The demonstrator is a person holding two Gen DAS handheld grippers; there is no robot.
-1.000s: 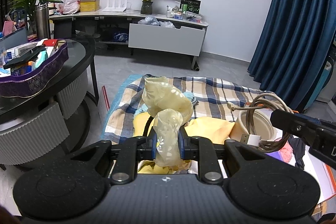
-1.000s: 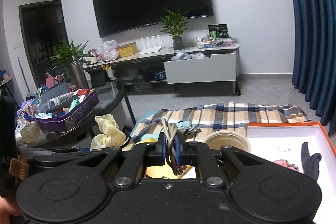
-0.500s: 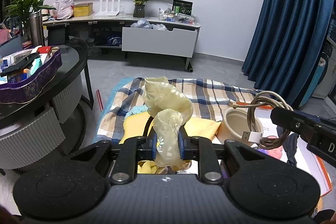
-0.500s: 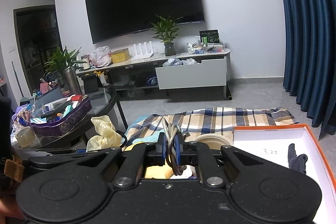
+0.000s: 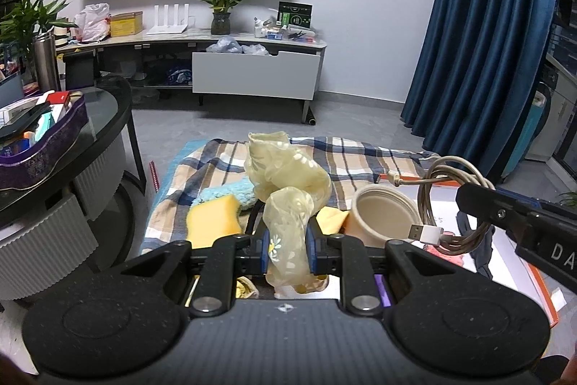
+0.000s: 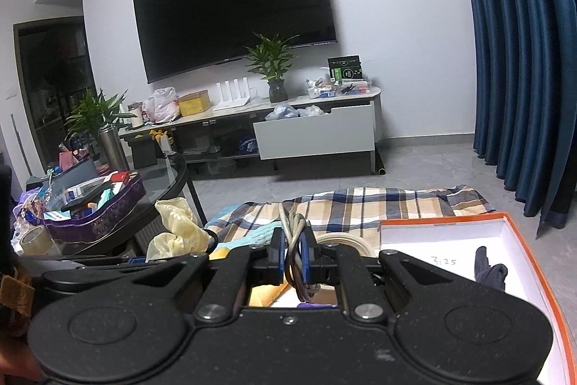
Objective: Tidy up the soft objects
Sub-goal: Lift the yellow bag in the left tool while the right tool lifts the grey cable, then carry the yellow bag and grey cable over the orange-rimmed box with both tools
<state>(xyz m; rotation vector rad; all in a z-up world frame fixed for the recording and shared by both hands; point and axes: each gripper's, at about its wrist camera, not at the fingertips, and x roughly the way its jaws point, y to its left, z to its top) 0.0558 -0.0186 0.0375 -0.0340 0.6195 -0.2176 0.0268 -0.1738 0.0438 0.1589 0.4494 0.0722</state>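
Two grippers are each clamped on something soft. The left gripper (image 5: 287, 249) pinches a crumpled, translucent pale-yellow rubber glove (image 5: 285, 183) printed with a small white daisy; the glove bulges upward from between the blue pads, held above the near edge of a blue, beige and white plaid blanket (image 5: 360, 161) spread on the grey floor. The right gripper (image 6: 293, 253) is closed on a coiled beige USB cable (image 6: 294, 233), whose loops and white plug (image 5: 425, 233) hang in the left wrist view beside a round cream paper bowl (image 5: 378, 215). Handwriting reading "3:25" shows on the white floor of an orange-rimmed shallow cardboard box (image 6: 443, 226), near its back edge, with a dark crumpled glove (image 6: 488, 271) lying inside towards the right side. White letters "DA" appear on the right gripper's black body in the left wrist view. Both grippers point somewhat downward over the blanket, side by side. A yellow sponge block (image 5: 212, 222) and a fluffy light-blue cloth (image 5: 230, 195) lie on the blanket's left part.
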